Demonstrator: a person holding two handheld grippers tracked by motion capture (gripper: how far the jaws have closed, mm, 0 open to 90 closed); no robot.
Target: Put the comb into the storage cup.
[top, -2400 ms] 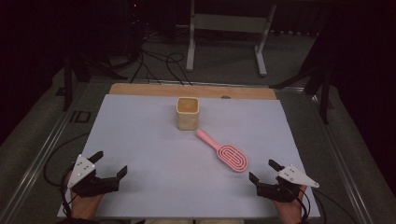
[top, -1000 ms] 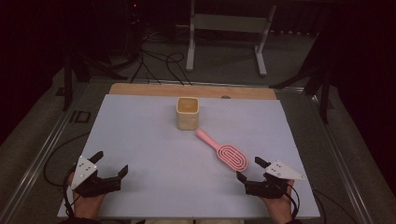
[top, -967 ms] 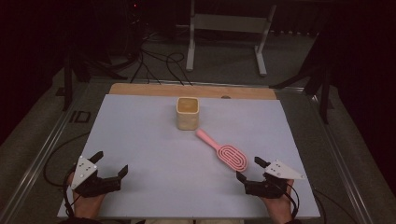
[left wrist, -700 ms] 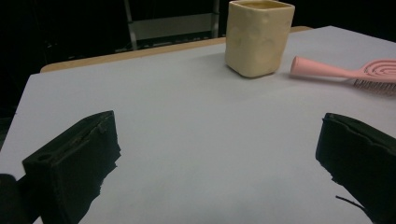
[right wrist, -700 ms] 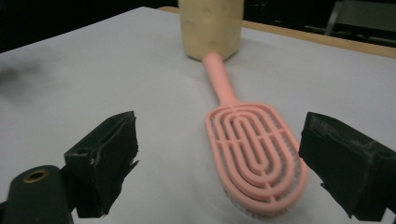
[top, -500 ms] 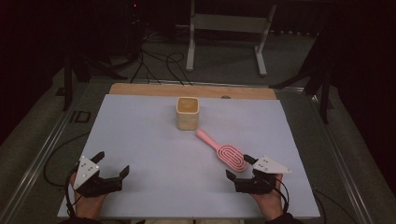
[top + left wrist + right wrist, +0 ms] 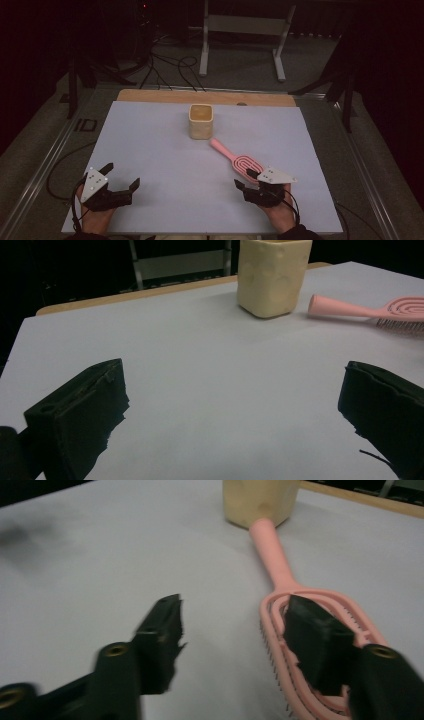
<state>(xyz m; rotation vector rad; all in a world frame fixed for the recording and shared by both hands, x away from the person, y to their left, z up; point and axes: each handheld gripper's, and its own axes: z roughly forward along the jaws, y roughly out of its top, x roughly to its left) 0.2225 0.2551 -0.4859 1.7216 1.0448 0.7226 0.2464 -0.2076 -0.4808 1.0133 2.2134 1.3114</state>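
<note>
A pink hairbrush [image 7: 240, 159] lies on the white table sheet [image 7: 160, 145], its handle pointing at a cream cup [image 7: 201, 121] that stands upright behind it. My right gripper [image 7: 245, 179] is at the near end of the brush head. Its jaws have just been closing and still stand apart. In the right gripper view the right jaw hangs over the brush head [image 7: 280, 605] and the left jaw stands off to its side, with the right gripper [image 7: 235, 607] open around the head's left edge. My left gripper [image 7: 121, 176] rests wide open at the front left, nothing between its jaws [image 7: 235, 377].
In the left gripper view the cup [image 7: 272, 277] and the brush [image 7: 370, 310] lie far ahead to the right. A wooden strip [image 7: 200, 96] borders the table's back edge. Cables and a metal stand [image 7: 240, 25] are on the floor beyond.
My right gripper has moved left and forward up to the brush head, and its jaws have narrowed. The left gripper, cup and brush have stayed put.
</note>
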